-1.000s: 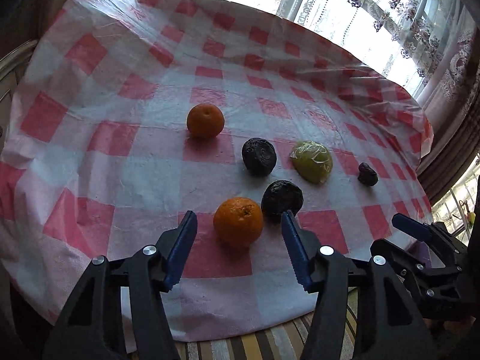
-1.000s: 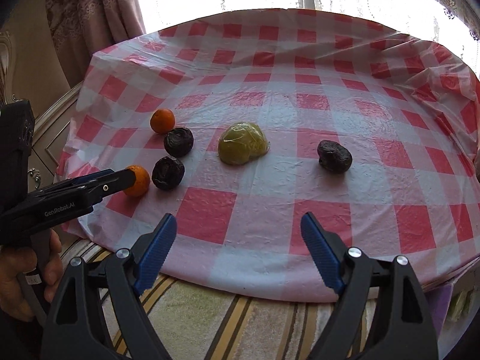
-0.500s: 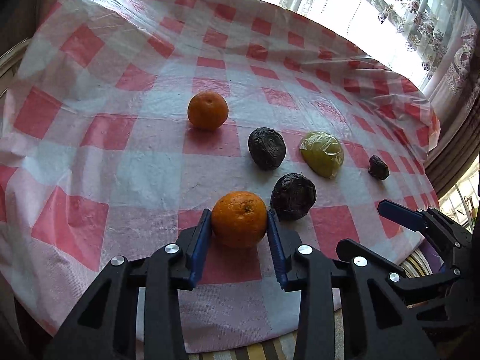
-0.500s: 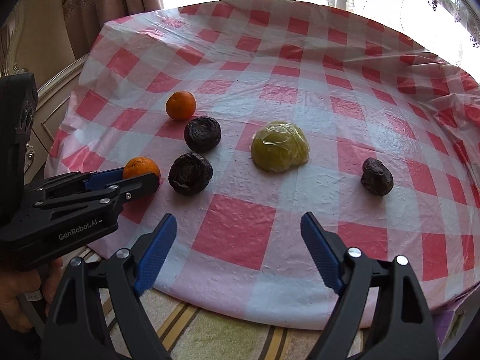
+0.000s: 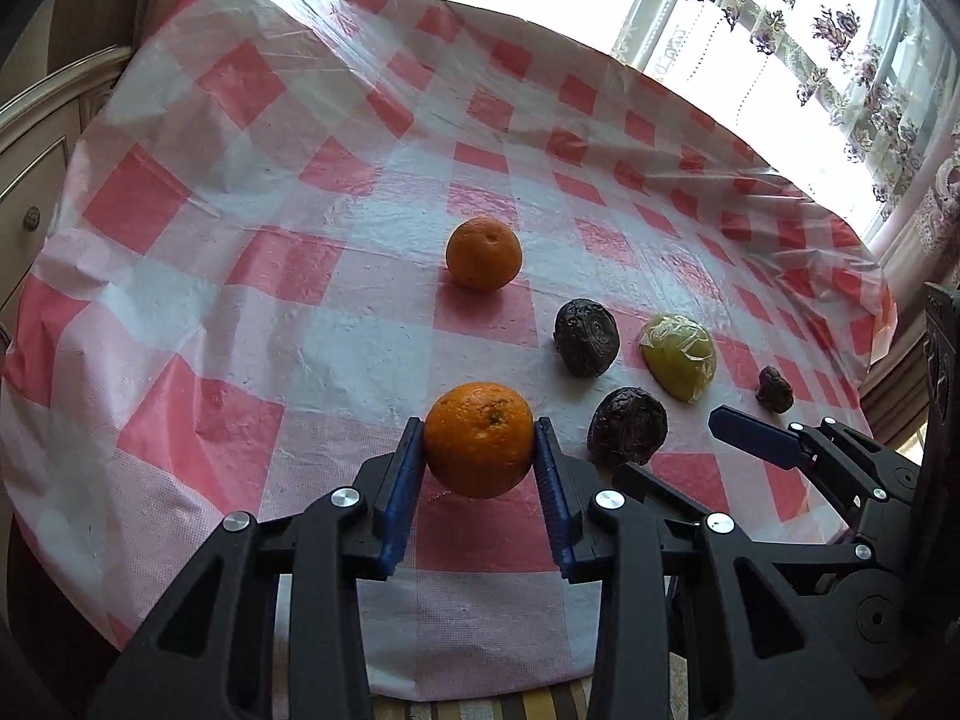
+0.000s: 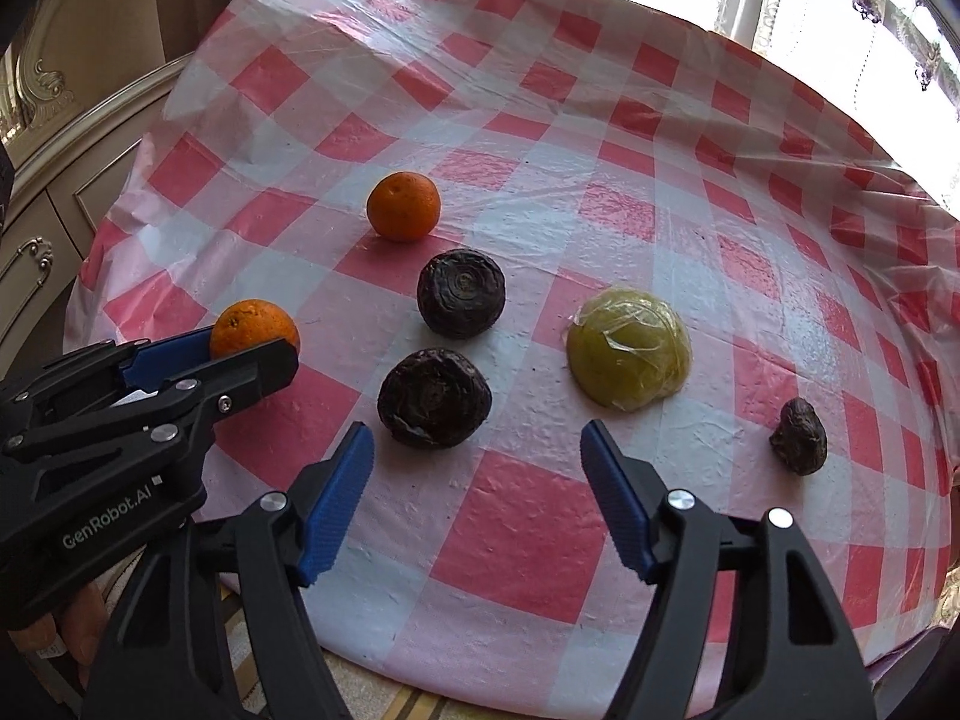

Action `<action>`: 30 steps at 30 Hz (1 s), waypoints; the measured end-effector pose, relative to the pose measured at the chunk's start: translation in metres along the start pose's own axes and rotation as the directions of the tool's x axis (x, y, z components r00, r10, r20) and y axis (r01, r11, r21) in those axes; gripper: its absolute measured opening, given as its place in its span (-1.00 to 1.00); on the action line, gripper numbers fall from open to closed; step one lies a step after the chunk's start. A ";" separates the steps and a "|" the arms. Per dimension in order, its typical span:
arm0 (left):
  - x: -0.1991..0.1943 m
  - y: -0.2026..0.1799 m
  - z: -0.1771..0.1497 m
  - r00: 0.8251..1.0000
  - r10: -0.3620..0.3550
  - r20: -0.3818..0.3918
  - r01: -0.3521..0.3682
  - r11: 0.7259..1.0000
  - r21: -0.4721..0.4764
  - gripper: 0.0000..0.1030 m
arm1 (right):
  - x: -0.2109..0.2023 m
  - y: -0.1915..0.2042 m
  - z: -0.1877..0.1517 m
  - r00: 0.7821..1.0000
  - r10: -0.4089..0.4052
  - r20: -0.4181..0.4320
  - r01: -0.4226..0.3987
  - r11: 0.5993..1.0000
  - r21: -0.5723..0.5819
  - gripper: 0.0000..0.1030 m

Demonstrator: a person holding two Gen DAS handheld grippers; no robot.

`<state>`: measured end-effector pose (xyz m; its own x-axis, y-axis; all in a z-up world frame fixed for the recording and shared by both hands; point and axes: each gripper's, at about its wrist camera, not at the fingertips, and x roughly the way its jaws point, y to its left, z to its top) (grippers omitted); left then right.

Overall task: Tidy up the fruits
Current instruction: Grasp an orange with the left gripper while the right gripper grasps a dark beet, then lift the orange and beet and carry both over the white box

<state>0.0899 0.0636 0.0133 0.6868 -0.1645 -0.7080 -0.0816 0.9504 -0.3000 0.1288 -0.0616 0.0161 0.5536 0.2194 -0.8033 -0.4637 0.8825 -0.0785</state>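
Note:
My left gripper (image 5: 479, 441) is shut on the near orange (image 5: 479, 439), its blue pads pressing both sides; the same orange shows in the right wrist view (image 6: 255, 327). A second orange (image 5: 483, 253) (image 6: 403, 206) lies farther back. Two dark wrinkled fruits (image 5: 585, 337) (image 5: 627, 426) lie to the right, seen also in the right wrist view (image 6: 461, 293) (image 6: 434, 397). A wrapped green half fruit (image 5: 678, 355) (image 6: 629, 349) and a small dark fruit (image 5: 774, 389) (image 6: 799, 435) lie farther right. My right gripper (image 6: 477, 468) is open and empty just before the nearest dark fruit.
The fruits lie on a red and white checked tablecloth (image 5: 252, 276) (image 6: 600, 192) over a round table. A cream cabinet (image 6: 54, 180) stands at the left. Curtained windows (image 5: 810, 30) are behind the table. The table's near edge drops to a striped floor (image 6: 384, 696).
My left gripper has closed fully on the near orange. My right gripper has moved forward and left, closer to the nearest dark fruit, still open.

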 end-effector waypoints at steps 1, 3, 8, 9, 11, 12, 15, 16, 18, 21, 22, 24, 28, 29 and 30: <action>0.000 0.000 0.000 1.000 0.000 0.000 0.000 1.000 -0.002 -0.35 | 0.001 0.002 0.002 1.000 -0.003 0.002 0.003 1.000 -0.005 0.37; -0.001 0.001 0.000 1.000 0.000 0.002 0.000 1.000 -0.006 -0.35 | 0.004 0.007 0.006 1.000 -0.012 0.000 0.012 1.000 -0.027 0.36; -0.001 0.002 0.000 1.000 0.002 0.007 -0.002 1.000 -0.011 -0.35 | 0.013 0.015 0.010 1.000 -0.017 -0.022 0.015 0.998 -0.056 0.01; -0.001 0.002 0.000 1.000 0.003 0.007 -0.003 1.000 -0.010 -0.35 | 0.016 0.015 0.011 0.999 -0.012 -0.033 0.011 0.999 -0.053 -0.06; -0.002 0.001 0.000 1.000 0.005 0.008 -0.005 1.000 -0.007 -0.35 | 0.019 0.014 0.010 0.999 0.004 -0.038 -0.005 0.999 -0.047 -0.18; -0.002 0.000 0.000 1.000 0.006 0.009 -0.006 1.000 -0.005 -0.35 | 0.019 0.014 0.009 0.999 0.005 -0.036 -0.007 0.999 -0.046 -0.18; -0.004 -0.001 0.000 1.000 0.008 0.013 -0.008 1.000 0.001 -0.35 | 0.016 0.011 0.007 0.999 0.020 -0.028 -0.021 0.999 -0.032 -0.20; -0.005 -0.002 0.000 1.000 0.008 0.015 -0.008 1.000 0.004 -0.35 | 0.014 0.009 0.007 1.000 0.023 -0.021 -0.024 0.999 -0.023 -0.20; -0.008 -0.004 0.000 1.000 0.012 0.020 -0.012 1.000 0.011 -0.35 | 0.009 0.004 0.005 1.000 0.029 -0.009 -0.029 1.000 -0.001 -0.20; -0.011 -0.009 0.001 1.000 0.017 0.026 -0.018 1.000 0.025 -0.35 | 0.001 -0.006 0.000 0.999 0.033 0.004 -0.033 0.999 0.027 -0.20; -0.012 -0.010 0.002 0.999 0.018 0.029 -0.019 0.999 0.030 -0.35 | -0.002 -0.009 -0.002 0.999 0.034 0.009 -0.034 0.999 0.038 -0.20; -0.015 -0.013 0.002 0.999 0.016 0.033 -0.017 0.999 0.037 -0.35 | -0.007 -0.016 -0.005 0.999 0.034 0.016 -0.035 0.998 0.057 -0.20; -0.020 -0.023 0.003 0.999 0.004 0.039 -0.007 0.998 0.058 -0.35 | -0.017 -0.028 -0.014 0.999 0.036 0.028 -0.038 0.995 0.088 -0.20; -0.021 -0.027 0.003 0.999 -0.001 0.039 -0.002 0.998 0.066 -0.35 | -0.019 -0.032 -0.016 0.999 0.035 0.032 -0.038 0.995 0.097 -0.20; -0.022 -0.031 0.002 0.999 -0.007 0.039 0.004 0.997 0.075 -0.35 | -0.022 -0.035 -0.018 0.999 0.034 0.036 -0.038 0.994 0.107 -0.20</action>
<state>0.0790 0.0381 0.0396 0.7150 -0.1604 -0.6805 -0.0247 0.9669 -0.2539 0.1206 -0.1049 0.0256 0.5617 0.2644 -0.7840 -0.4079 0.9129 0.0157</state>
